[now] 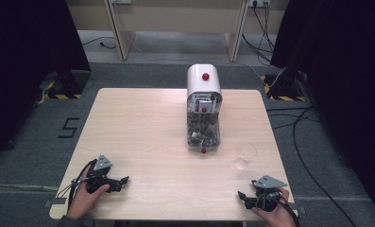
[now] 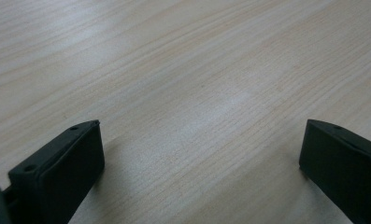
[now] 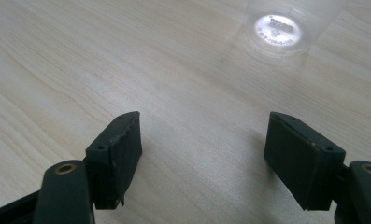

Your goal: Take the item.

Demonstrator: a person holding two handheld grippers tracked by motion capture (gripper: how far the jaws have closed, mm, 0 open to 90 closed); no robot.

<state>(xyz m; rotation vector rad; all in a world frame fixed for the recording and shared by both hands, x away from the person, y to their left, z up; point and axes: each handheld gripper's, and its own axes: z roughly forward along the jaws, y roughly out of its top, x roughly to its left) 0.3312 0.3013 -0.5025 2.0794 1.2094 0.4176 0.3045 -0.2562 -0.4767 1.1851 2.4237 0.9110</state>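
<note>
Two hand-held grippers rest low on the pale wooden desk (image 1: 142, 127), one at each bottom corner of the high view. The left hand-held gripper (image 1: 123, 181) lies at the lower left, a hand (image 1: 83, 198) wrapped around it, its black jaws pointing toward the right of the frame; in the left gripper view the left hand-held gripper (image 2: 199, 163) has its jaws spread wide with only bare wood grain between them, so it has hold of nothing. The right hand-held gripper (image 1: 242, 197) sits at the lower right, held by the other hand (image 1: 275, 215), jaws pointing toward the left of the frame. In the right gripper view the right hand-held gripper (image 3: 202, 144) also stands wide apart and empty, with desk surface between the pads. A clear plastic cup (image 1: 244, 155) lies just above the right hand-held gripper in the high view, near the desk's right edge; in the right gripper view the clear plastic cup (image 3: 281, 28) shows at the upper right, its round base bright, apart from the jaws. At the upper middle of the high view stands a white dispenser (image 1: 203, 85) with a red knob (image 1: 205, 76) on top and a clear lower bin (image 1: 203, 132) holding dark packets, reaching toward the desk's centre.
</note>
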